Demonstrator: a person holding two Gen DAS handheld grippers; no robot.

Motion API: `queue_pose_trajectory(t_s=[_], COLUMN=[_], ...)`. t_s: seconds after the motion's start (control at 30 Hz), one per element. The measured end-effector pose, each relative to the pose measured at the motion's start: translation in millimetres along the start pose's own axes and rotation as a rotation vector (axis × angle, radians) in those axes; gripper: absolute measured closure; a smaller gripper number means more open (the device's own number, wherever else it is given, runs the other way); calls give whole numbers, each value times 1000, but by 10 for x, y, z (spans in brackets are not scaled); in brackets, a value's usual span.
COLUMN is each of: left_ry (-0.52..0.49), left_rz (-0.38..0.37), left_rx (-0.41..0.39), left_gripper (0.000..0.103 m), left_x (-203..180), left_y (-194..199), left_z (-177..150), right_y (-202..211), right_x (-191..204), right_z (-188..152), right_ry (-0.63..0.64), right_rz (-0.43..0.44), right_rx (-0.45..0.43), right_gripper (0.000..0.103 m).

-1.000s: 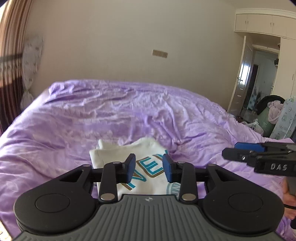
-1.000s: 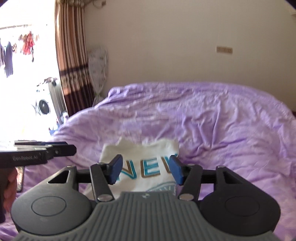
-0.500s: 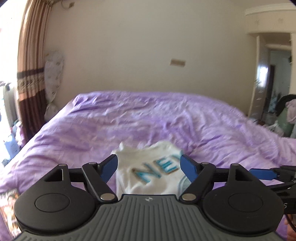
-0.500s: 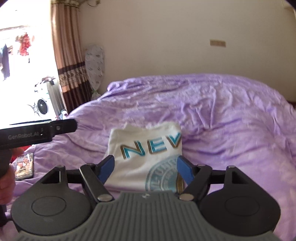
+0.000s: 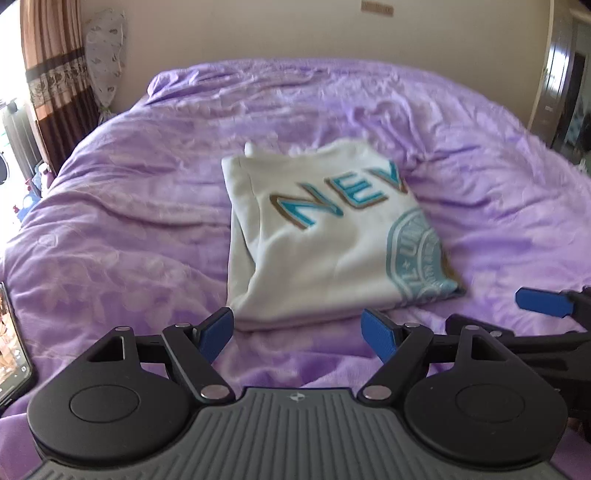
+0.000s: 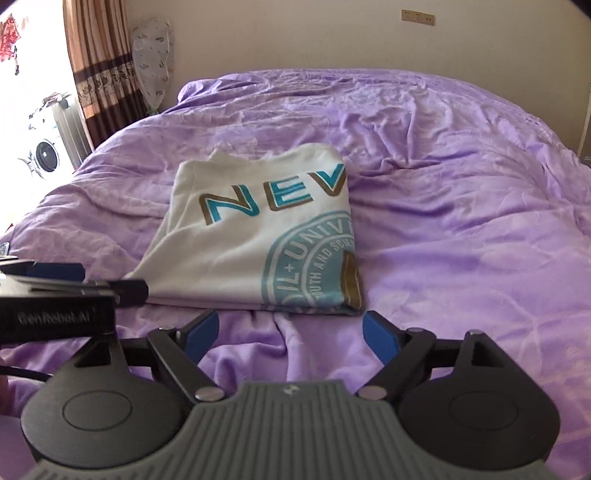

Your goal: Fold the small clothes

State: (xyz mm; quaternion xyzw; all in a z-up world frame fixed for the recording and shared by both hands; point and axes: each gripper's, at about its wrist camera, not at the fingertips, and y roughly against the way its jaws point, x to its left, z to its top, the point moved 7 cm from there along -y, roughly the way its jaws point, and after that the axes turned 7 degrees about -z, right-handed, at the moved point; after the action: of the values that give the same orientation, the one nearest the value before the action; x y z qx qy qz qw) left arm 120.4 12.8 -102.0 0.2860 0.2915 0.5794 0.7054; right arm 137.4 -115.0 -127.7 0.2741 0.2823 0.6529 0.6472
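Shirt [image 5: 325,243], white and folded into a rectangle, lies flat on the purple bedcover [image 5: 147,206], in the middle of the bed. It carries blue letters with a brown edge and a round blue stamp near its right side.

Nearest to the left wrist camera, the left gripper [image 5: 298,334] hangs over the bedcover at 6 o'clock from the shirt. Its two blue fingers [image 5: 218,332] are spread wide with only bare cover between them. The left one is just beside the near left corner of the shirt; I cannot tell if it touches. At 3 o'clock in this view the other gripper comes in from the edge with its blue pad.

In the right wrist view the right gripper [image 6: 291,334] is also at 6 o'clock from the shirt [image 6: 255,236], just in front of its near edge. Its jaws are opening, far apart, and nothing is between them except the purple cover [image 6: 461,221]. The left gripper [image 6: 74,280] shows at 9 o'clock, near the near left corner of the shirt.

At 8 o'clock in the left view a phone [image 5: 11,343] lies on the cover. Farther, a brown curtain [image 6: 99,66] hangs at 11 o'clock, and a beige wall [image 6: 295,33] stands behind the bed.
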Motion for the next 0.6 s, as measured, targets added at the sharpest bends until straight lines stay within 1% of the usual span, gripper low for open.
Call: queue_pose_trajectory(t_s=[0.1, 0.2, 0.6], left_ry=[27, 35, 21], left_rz=[5, 9, 9], left_rx=[23, 35, 31], left_gripper=[11, 11, 11], left_x=[44, 57, 35], left_y=[-57, -78, -83], left_z=[-51, -68, -32], right_y=[-78, -99, -97], right_x=[-31, -38, -30], right_z=[-19, -37, -44], right_ry=[-11, -19, -21], right_rz=[-3, 6, 18], right_rx=[26, 33, 34], right_gripper=[22, 22, 22])
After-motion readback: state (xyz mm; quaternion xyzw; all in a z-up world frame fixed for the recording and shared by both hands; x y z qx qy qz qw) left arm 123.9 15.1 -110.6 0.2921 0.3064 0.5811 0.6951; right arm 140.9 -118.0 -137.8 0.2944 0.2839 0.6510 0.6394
